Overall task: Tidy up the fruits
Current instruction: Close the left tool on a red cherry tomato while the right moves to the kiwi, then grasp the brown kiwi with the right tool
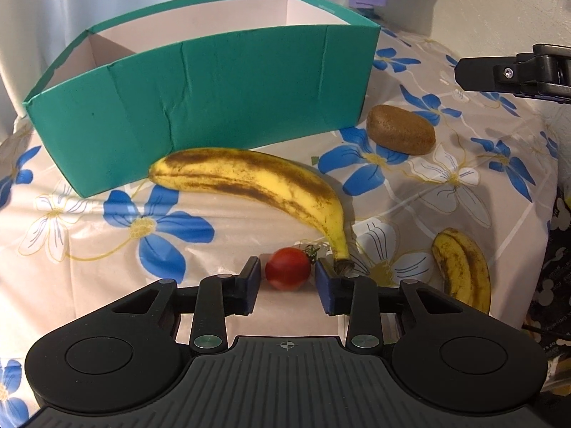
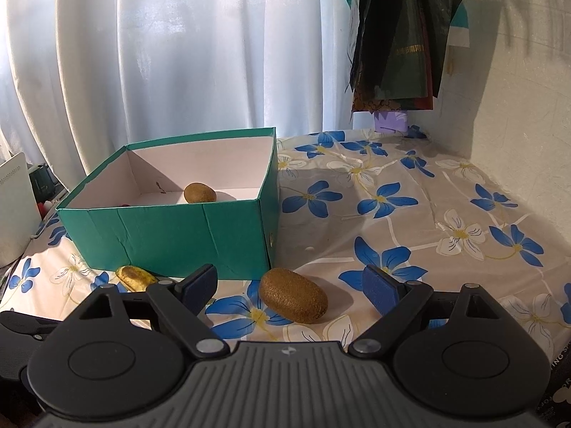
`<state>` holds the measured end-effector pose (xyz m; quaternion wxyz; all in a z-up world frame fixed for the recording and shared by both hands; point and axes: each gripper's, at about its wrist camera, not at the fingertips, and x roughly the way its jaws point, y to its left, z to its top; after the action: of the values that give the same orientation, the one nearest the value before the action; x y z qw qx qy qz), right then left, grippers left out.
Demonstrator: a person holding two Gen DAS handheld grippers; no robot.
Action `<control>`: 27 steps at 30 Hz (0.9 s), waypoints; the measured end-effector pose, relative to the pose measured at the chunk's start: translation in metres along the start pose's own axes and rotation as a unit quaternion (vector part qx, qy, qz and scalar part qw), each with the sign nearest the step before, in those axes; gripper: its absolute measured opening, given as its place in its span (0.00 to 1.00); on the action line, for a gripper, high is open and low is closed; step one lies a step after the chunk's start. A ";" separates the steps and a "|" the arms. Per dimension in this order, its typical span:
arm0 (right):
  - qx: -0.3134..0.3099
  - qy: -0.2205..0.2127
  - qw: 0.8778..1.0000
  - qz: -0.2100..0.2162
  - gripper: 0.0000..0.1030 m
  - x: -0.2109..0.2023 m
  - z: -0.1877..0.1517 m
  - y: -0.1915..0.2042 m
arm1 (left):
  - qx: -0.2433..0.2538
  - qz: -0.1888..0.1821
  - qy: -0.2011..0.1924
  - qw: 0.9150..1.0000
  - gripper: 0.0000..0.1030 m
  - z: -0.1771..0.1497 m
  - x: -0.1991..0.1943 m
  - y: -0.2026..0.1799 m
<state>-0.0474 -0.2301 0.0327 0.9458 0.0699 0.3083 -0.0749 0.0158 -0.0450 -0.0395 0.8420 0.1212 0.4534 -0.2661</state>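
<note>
Left gripper [image 1: 287,280] is bracketing the tomato [image 1: 287,268] on the tablecloth [image 1: 89,267], pads not visibly touching it, while only the right view is showing a kiwi [image 2: 200,192] lying inside the box [image 2: 178,239] beyond the wide-open right gripper [image 2: 291,287].

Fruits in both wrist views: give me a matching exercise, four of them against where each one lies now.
Things:
1. tomato
2. kiwi on the cloth
3. second kiwi
4. long banana

Places:
A. inside the green box
B. between the left gripper fingers
C. along the box's front wall, stem by the tomato
D. between the wide-open right gripper fingers, touching neither

Pairs: 1-B, 2-D, 3-A, 4-C
</note>
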 end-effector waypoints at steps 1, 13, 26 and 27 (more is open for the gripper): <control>0.000 -0.001 1.000 0.000 0.86 0.000 0.000 0.000 | 0.000 -0.002 0.001 1.000 0.33 0.000 0.000 0.000; -0.009 0.020 1.000 -0.002 0.86 0.007 -0.007 0.001 | -0.020 -0.007 -0.033 0.999 0.29 0.007 -0.031 0.002; -0.034 0.074 0.997 -0.013 0.86 0.070 -0.017 0.004 | -0.039 0.014 -0.082 0.996 0.29 0.011 -0.077 0.008; -0.037 0.076 0.996 -0.014 0.86 0.075 -0.017 0.005 | -0.042 0.016 -0.082 0.996 0.29 0.011 -0.078 0.009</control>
<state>0.0034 -0.2298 -0.0248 0.9204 0.0364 0.3828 -0.0714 -0.0066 -0.0154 0.0310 0.8850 0.0703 0.3913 -0.2424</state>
